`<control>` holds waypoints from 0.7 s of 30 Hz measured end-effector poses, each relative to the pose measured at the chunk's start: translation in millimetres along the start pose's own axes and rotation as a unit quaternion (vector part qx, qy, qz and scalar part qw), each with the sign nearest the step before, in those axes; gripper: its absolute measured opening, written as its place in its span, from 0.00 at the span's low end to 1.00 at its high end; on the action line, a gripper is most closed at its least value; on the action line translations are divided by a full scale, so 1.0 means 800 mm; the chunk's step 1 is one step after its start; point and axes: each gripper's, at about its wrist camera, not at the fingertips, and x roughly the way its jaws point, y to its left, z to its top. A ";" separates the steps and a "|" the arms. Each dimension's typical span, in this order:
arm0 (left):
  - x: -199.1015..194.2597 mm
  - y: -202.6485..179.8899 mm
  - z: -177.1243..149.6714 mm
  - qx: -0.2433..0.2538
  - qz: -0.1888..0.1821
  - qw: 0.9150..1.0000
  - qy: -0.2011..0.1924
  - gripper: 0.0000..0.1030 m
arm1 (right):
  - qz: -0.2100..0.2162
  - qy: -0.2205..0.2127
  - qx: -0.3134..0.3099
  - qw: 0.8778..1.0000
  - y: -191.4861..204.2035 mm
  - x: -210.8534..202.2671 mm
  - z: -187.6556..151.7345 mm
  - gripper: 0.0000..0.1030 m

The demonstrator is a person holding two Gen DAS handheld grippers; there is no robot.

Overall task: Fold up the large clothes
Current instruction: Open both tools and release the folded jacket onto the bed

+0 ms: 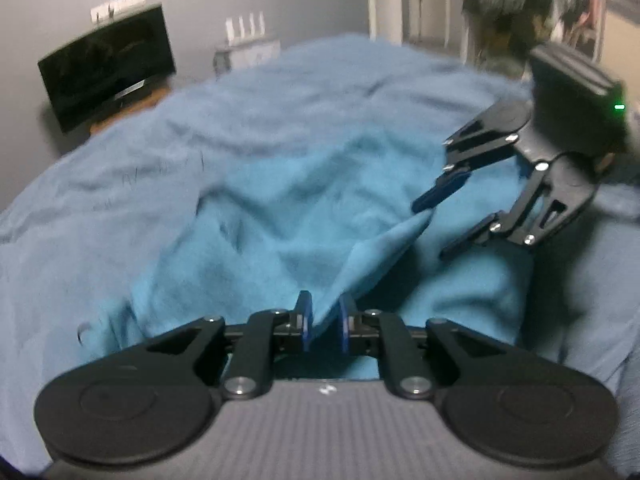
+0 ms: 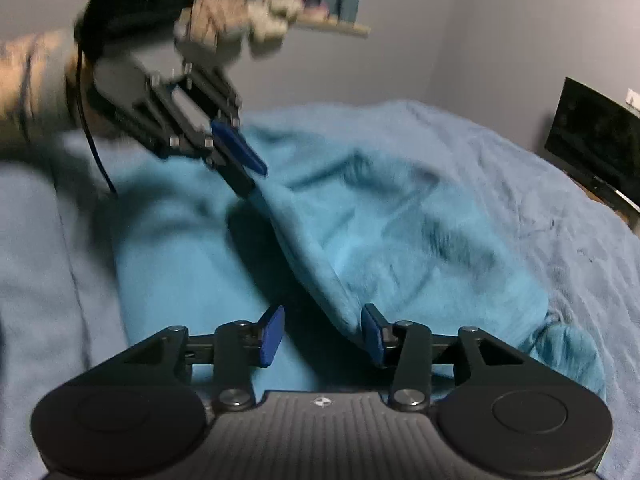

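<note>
A bright blue fleece garment (image 1: 288, 208) lies spread on the bed, partly folded over itself; it also shows in the right wrist view (image 2: 400, 224). My left gripper (image 1: 324, 320) is shut on a raised edge of the garment, which runs taut up to the right. In the right wrist view the left gripper (image 2: 244, 176) holds that edge above the bed. My right gripper (image 2: 324, 332) is open, its right pad against the hanging fold. In the left wrist view the right gripper (image 1: 436, 224) stands open at the garment's edge.
A paler blue blanket (image 1: 100, 184) covers the bed under the garment. A dark monitor (image 1: 108, 64) stands on a wooden stand beyond the bed, also seen at the far right in the right wrist view (image 2: 596, 140). Hanging clothes (image 1: 504, 4) are by the doorway.
</note>
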 end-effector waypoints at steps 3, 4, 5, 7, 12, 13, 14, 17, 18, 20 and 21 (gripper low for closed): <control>-0.029 0.013 0.022 -0.006 -0.031 0.998 -0.047 0.37 | 0.028 -0.048 0.046 0.997 -0.027 -0.024 0.028 0.47; -0.037 0.015 0.029 -0.005 -0.039 0.997 -0.060 0.40 | 0.038 -0.061 0.059 0.996 -0.035 -0.032 0.035 0.47; -0.041 0.017 0.034 -0.003 -0.040 0.997 -0.070 0.43 | 0.044 -0.076 0.072 0.994 -0.044 -0.038 0.042 0.49; -0.036 0.022 0.046 -0.011 -0.009 0.997 -0.071 0.45 | 0.028 -0.092 0.084 0.992 -0.060 -0.039 0.052 0.54; 0.034 0.060 0.061 -0.082 0.111 0.990 -0.024 0.45 | -0.076 -0.038 0.104 0.991 -0.099 0.021 0.064 0.53; 0.052 0.071 0.055 -0.104 0.127 0.986 -0.012 0.45 | -0.082 -0.025 0.118 0.989 -0.107 0.036 0.059 0.51; 0.071 0.077 0.047 -0.126 0.137 0.983 0.004 0.45 | -0.084 -0.012 0.132 0.988 -0.114 0.053 0.053 0.49; 0.113 0.076 0.021 -0.158 0.127 0.978 0.039 0.45 | -0.077 0.028 0.168 0.982 -0.119 0.091 0.021 0.47; 0.121 0.070 0.009 -0.157 0.124 0.979 0.043 0.45 | -0.073 0.037 0.171 0.982 -0.117 0.100 0.007 0.46; 0.135 0.053 -0.010 -0.153 0.115 0.980 0.056 0.45 | -0.065 0.054 0.164 0.983 -0.110 0.125 -0.004 0.47; 0.142 0.046 -0.021 -0.157 0.111 0.979 0.064 0.45 | -0.061 0.065 0.155 0.984 -0.104 0.135 -0.017 0.48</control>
